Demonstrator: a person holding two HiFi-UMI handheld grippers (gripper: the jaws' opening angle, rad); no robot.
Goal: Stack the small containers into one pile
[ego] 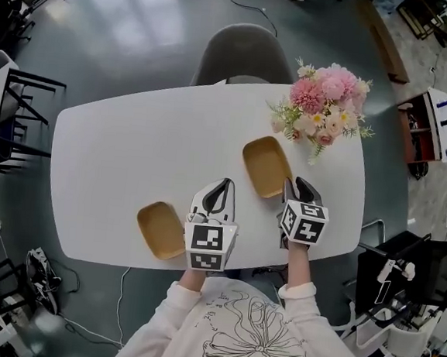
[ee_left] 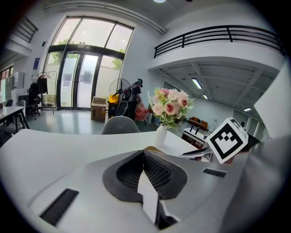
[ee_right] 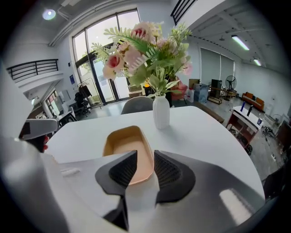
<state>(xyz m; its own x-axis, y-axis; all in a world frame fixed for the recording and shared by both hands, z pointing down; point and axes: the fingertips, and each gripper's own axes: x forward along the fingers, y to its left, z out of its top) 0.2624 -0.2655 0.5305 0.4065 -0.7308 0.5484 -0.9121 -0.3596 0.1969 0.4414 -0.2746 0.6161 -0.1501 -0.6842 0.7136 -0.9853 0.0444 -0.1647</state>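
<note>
My right gripper (ee_right: 144,166) has its jaws apart and clamps nothing. Through the gap I see the near end of one tan container (ee_right: 129,148) lying on the white table (ee_right: 204,136) in front of the vase (ee_right: 161,111), though one pad covers its near corner, so I cannot tell whether anything touches it. My left gripper (ee_left: 143,154) has its pads pressed together on nothing and hides all but a thin tan sliver behind them, too little to say which container it is. From the head view the second container (ego: 161,229) lies just beside the left gripper's marker cube, which covers its right edge.
</note>
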